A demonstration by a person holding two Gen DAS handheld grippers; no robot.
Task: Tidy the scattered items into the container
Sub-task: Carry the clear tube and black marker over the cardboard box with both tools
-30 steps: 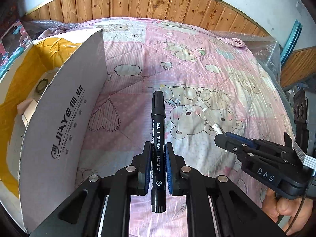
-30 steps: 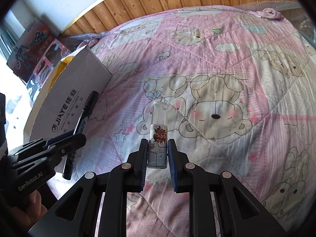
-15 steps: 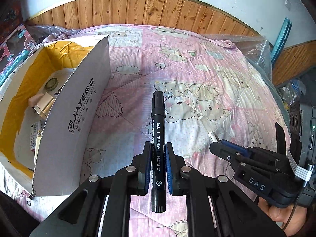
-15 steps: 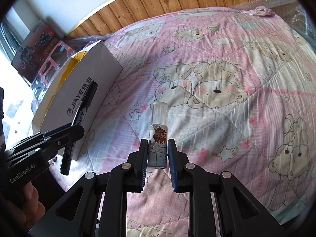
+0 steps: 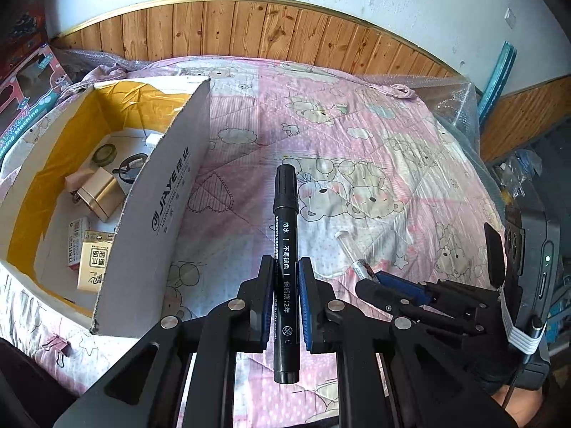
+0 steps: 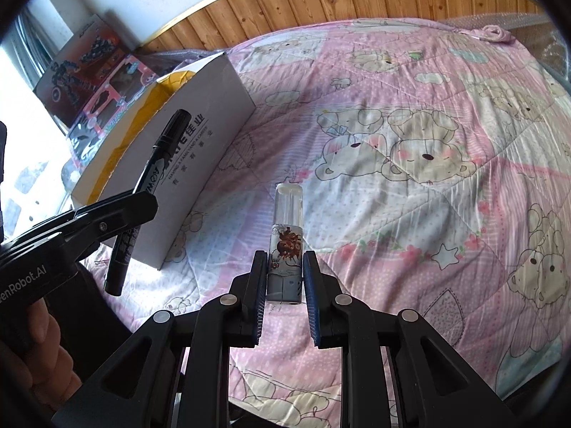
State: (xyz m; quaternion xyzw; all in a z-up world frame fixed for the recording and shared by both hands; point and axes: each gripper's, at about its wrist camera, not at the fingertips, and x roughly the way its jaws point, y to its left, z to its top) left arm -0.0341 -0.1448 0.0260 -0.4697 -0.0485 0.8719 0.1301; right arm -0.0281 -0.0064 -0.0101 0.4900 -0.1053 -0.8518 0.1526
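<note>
Marker (image 5: 285,249) and small clear-capped tube (image 6: 287,246) now higher above the pink bear-print bed (image 5: 357,135) than a second ago, both lifted clear of the quilt and carried back toward the person; open white cardboard box (image 5: 167,192) at ten o'clock in the left wrist view, more of its yellow-lined interior exposed, with a gold tin (image 5: 98,192) and small cartons (image 5: 92,264) already inside. Suggests pick-up done and the drop into the box next. Left gripper (image 5: 286,299) level, jaws narrow and clamped on the marker's barrel, cap pointing to twelve o'clock. Right gripper (image 6: 285,278) alongside at three o'clock, jaws narrow and closed on the tube's grey base, tube pointing forward. Bare quilt ahead of both.
</note>
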